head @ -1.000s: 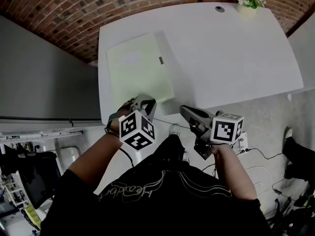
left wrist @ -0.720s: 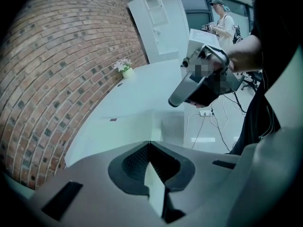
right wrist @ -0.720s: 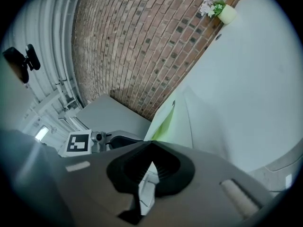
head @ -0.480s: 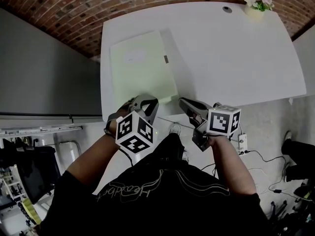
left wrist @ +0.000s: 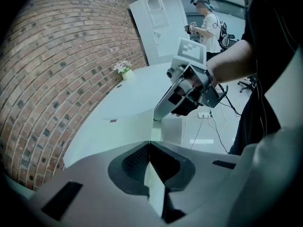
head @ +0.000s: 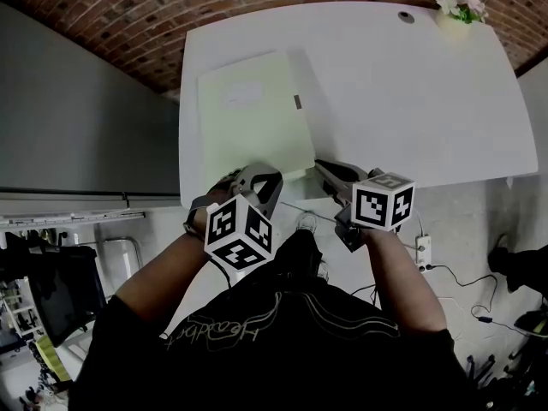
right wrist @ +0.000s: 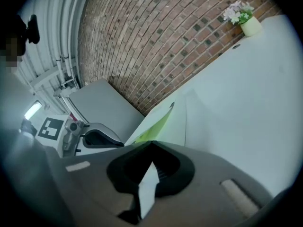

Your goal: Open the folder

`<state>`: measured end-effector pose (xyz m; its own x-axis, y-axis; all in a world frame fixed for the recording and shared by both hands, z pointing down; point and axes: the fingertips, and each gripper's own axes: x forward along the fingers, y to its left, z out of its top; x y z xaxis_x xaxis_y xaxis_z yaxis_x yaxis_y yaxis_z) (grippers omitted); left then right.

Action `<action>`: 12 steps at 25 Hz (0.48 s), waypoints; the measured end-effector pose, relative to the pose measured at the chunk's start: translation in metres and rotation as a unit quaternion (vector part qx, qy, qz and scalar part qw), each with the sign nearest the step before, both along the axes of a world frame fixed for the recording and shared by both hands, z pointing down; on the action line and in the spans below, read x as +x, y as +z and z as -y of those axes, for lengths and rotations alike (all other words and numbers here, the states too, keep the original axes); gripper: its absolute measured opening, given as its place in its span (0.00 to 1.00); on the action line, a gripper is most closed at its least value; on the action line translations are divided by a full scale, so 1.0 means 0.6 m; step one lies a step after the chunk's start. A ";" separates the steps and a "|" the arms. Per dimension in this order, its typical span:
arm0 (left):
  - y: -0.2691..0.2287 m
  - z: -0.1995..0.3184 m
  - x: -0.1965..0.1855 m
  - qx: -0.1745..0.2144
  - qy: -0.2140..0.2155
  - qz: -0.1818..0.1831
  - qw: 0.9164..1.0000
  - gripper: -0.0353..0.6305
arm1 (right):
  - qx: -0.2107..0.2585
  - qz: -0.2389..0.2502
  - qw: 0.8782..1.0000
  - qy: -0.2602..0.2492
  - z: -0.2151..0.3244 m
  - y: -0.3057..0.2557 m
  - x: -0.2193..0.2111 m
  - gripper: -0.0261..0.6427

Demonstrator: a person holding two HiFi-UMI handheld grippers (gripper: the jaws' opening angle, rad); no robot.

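A pale green folder (head: 253, 122) lies shut on the left part of the white table (head: 402, 101), with a small clasp (head: 298, 102) on its right edge. My left gripper (head: 261, 176) is shut, its tips resting at the folder's near edge (left wrist: 128, 126); whether they pinch it I cannot tell. My right gripper (head: 321, 168) is shut too, its tips at the folder's near right corner. In the right gripper view (right wrist: 151, 143), a brighter green wedge shows under the folder's cover (right wrist: 161, 119) just past the tips. The left gripper view (left wrist: 149, 143) shows the right gripper (left wrist: 155, 118) close ahead.
A small pot of flowers (head: 458, 2) stands at the table's far right corner. A grey cabinet (head: 86, 118) flanks the table's left side, with a brick wall behind. A power strip (head: 421, 248) and cables lie on the floor. Another person (left wrist: 206, 25) stands far off.
My right gripper has moved left and forward to the folder's near right corner and has rolled a little. The left gripper has stayed at the near edge.
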<state>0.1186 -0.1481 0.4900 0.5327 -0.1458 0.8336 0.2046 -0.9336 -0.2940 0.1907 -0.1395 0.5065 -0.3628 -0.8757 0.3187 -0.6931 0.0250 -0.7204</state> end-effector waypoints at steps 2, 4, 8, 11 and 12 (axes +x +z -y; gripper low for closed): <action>0.000 -0.002 0.001 0.001 0.002 0.001 1.000 0.06 | 0.000 -0.012 1.000 -0.005 0.008 0.001 0.000 0.04; 0.000 -0.004 0.000 0.002 0.003 0.001 1.000 0.06 | 0.001 -0.022 1.000 -0.012 0.016 0.003 -0.002 0.04; 0.003 -0.006 -0.003 0.003 0.002 0.004 1.000 0.06 | -0.002 -0.057 0.998 -0.022 0.022 0.015 -0.006 0.04; 0.008 -0.010 -0.007 0.000 0.001 0.008 1.000 0.06 | -0.010 -0.085 0.996 -0.036 0.020 0.025 -0.015 0.04; 0.010 -0.011 -0.008 -0.001 0.001 0.009 1.000 0.06 | -0.014 -0.093 0.995 -0.040 0.018 0.029 -0.018 0.04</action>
<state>0.1137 -0.1415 0.4958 0.5174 -0.1428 0.8438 0.2124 -0.9337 -0.2882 0.1801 -0.1505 0.5239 -0.3634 -0.8364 0.4103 -0.8111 0.0673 -0.5811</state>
